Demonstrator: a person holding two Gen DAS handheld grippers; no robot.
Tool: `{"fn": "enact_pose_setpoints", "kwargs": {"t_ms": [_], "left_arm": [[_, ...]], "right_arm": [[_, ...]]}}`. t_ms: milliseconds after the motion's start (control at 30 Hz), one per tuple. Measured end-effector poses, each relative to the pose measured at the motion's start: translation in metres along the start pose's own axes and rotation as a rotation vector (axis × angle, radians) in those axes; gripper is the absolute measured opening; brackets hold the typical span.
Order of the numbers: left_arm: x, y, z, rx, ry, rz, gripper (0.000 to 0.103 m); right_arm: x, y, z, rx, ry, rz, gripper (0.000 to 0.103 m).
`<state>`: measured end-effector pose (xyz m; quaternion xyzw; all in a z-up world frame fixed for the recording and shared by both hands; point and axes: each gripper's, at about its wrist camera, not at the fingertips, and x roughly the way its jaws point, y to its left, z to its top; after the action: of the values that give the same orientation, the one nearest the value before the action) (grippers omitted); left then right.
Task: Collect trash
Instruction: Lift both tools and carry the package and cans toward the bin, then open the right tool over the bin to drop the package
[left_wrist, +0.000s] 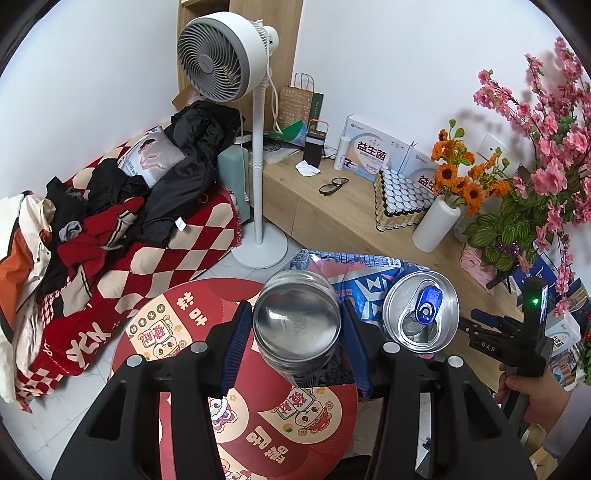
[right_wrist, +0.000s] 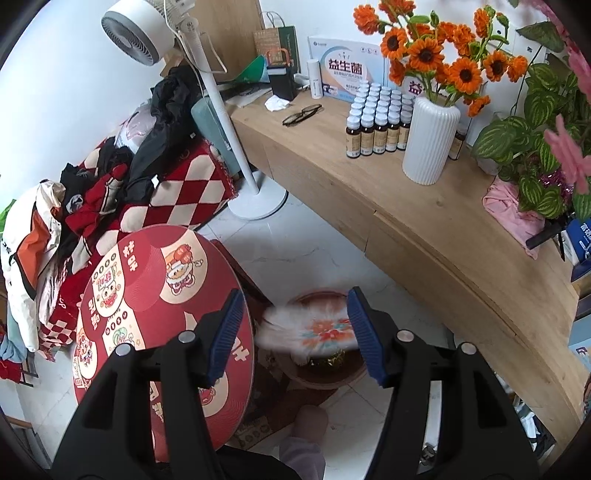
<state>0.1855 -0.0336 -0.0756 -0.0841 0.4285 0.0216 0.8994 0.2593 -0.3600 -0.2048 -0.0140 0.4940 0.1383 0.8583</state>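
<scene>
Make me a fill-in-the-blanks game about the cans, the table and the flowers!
1. The gripper clamping the silver can is the ___ one.
2. The pull tab on the other can is coloured ___.
3. The round table has a top that is mostly ___.
4. The orange flowers stand in a white ribbed ___.

Missing words: left, blue, red, vase.
</scene>
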Motion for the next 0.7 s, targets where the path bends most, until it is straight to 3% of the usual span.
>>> {"fn": "enact_pose_setpoints", "kwargs": {"t_ms": [300, 700], "left_arm": [[0.004, -0.026, 0.004, 0.044, -0.005, -0.045, 0.047], [0.022, -0.083, 0.009, 0.148, 0.006, -0.142, 0.048]], "right_arm": [[-0.049, 0.005, 0.014, -0.055, -0.122, -0.027, 0.095], [-0.115, -0.008, 0.01, -0.038, -0.209, -0.082, 0.097]]}}
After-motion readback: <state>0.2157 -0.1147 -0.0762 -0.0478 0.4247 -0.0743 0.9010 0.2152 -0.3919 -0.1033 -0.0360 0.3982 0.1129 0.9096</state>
